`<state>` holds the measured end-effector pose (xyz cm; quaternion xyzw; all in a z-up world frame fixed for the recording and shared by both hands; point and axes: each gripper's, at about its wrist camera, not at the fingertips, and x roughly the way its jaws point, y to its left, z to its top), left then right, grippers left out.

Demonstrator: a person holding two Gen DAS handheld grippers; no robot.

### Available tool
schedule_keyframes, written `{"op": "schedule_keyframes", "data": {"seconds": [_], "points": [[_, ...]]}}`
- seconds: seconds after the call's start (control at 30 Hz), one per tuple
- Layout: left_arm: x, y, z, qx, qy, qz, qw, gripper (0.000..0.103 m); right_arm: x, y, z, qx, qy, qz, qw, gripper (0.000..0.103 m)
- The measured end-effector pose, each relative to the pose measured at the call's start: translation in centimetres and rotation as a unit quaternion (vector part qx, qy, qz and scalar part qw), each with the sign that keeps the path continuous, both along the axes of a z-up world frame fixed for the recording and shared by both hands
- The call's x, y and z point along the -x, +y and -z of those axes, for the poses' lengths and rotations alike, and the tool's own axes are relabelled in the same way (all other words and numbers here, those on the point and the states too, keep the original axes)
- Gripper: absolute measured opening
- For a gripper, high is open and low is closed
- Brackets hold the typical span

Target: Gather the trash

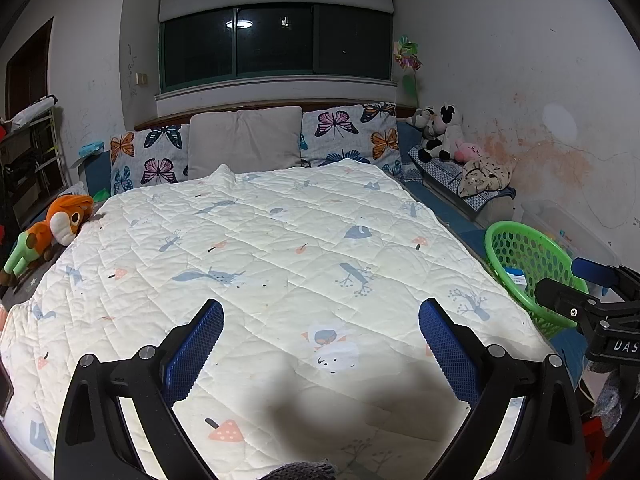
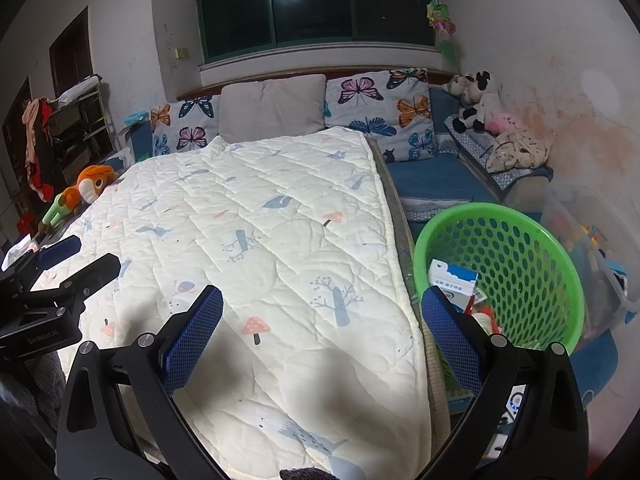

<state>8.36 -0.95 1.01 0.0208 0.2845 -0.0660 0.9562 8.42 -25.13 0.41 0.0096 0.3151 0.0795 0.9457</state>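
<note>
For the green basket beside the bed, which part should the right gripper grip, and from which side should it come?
Probably the near rim of the green basket, approached from above. The basket is open on top, its perforated wall is thin enough for the open right gripper to straddle, and the cartons inside leave the rim free.

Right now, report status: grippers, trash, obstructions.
Left hand-held gripper open, empty. Right hand-held gripper open, empty. Trash sits in green basket beside bed. No loose trash visible on quilt.

A quilted bed (image 1: 280, 260) stands below a dark window (image 1: 276, 44), between stained white walls (image 1: 520, 80).
</note>
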Motion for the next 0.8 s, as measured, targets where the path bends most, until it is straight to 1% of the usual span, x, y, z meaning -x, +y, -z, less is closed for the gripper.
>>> {"op": "schedule_keyframes", "data": {"seconds": [0.8], "points": [[0.08, -0.44, 0.04, 0.002, 0.001, -0.002, 1.0, 0.095, -0.02, 0.39, 0.21, -0.002, 0.001, -0.001, 1.0, 0.099]]}}
